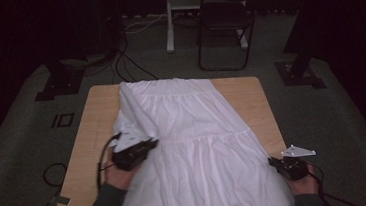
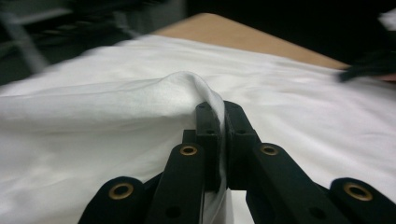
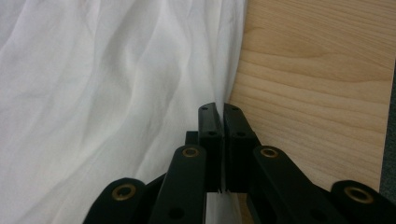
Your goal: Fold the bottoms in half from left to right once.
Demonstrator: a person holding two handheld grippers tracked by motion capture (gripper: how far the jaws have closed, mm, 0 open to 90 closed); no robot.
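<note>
White gathered cotton skirt (image 1: 193, 132): spread across table centre. Left gripper (image 2: 219, 112) at 8 o'clock, right gripper (image 3: 219, 109) at 4 o'clock, both clamped on fabric. Risk: thin pinch slipping free under pull.

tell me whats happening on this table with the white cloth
A person is working a white skirt spread over a wooden table with a handheld gripper in each hand. The left gripper is shut on a fold of the fabric, lifted over the skirt's left side. The right gripper is shut on the skirt's right edge, low near the table. It looks like the start of a fold, left side over.
</note>
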